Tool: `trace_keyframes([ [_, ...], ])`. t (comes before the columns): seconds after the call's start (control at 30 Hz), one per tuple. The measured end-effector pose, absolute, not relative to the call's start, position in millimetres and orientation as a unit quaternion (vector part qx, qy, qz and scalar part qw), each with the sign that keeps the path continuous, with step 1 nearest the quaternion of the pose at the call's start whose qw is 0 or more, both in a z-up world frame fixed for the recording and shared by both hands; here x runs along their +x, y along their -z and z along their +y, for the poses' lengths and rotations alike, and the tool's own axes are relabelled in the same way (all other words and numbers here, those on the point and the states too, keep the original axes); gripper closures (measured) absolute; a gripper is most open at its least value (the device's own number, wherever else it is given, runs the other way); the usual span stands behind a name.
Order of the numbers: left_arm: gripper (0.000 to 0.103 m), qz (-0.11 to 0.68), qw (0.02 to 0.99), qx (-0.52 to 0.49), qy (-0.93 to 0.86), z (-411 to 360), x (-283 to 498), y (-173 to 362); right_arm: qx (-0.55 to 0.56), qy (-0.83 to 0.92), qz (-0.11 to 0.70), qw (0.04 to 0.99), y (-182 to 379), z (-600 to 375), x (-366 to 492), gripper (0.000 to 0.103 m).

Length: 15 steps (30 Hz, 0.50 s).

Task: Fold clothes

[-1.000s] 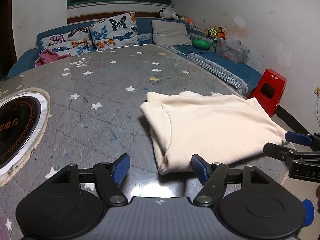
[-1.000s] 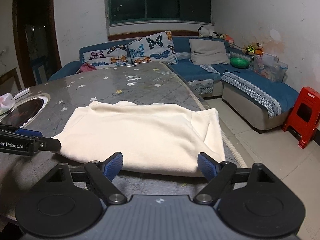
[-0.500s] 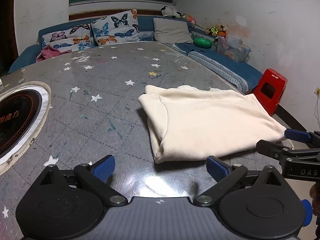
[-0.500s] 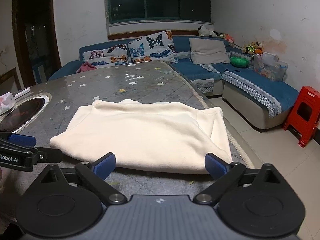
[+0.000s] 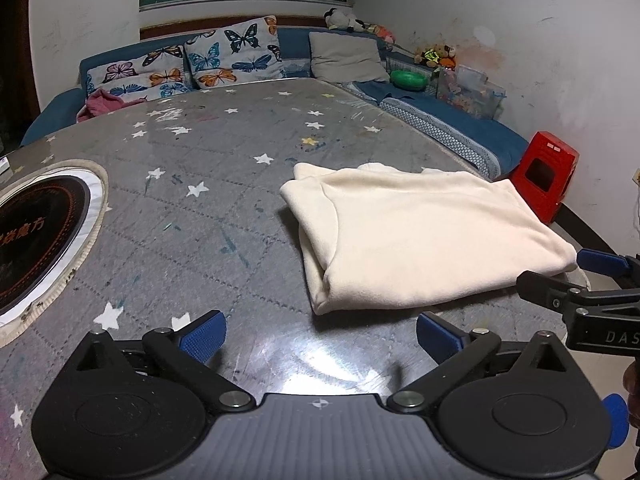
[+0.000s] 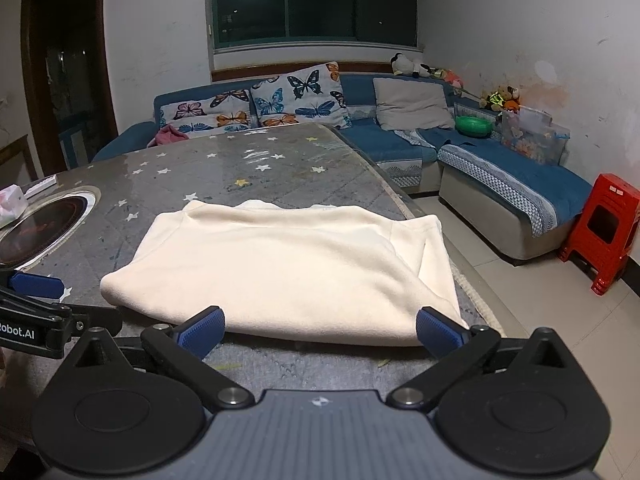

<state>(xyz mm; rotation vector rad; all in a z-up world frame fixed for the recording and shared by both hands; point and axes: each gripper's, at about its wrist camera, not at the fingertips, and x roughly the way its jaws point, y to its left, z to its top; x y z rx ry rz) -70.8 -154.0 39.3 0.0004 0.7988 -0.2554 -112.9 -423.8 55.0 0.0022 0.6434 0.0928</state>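
Observation:
A cream garment (image 5: 420, 240) lies folded into a flat rectangle on the grey star-patterned table (image 5: 200, 200), close to its right edge. My left gripper (image 5: 320, 332) stands wide open over bare table just short of the garment's near left corner, with nothing between its fingers. In the right wrist view the garment (image 6: 280, 264) fills the middle. My right gripper (image 6: 320, 326) is at its near hem; the jaws are opening, and the pads flank the hem without pressing on it. Each gripper shows in the other's view: the right gripper (image 5: 560, 270) and the left gripper (image 6: 74, 302).
A round black hob (image 5: 36, 240) is set into the table at the left. A blue corner sofa (image 6: 500, 168) with butterfly cushions (image 5: 232, 56) runs behind and to the right. A red stool (image 6: 604, 232) stands on the floor past the table's right edge.
Both grippers' jaws have spread wider. The left gripper has drawn back a little from the garment's corner. The garment lies still.

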Motion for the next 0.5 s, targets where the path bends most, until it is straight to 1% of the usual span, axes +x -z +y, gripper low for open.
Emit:
trace_keyframes([
  [0.5, 0.000, 0.386, 0.915, 0.007, 0.117, -153.4, -81.1, -41.5, -0.003, -0.038, 0.312, 0.949, -56.6, -412.9, -124.6, 0.000],
])
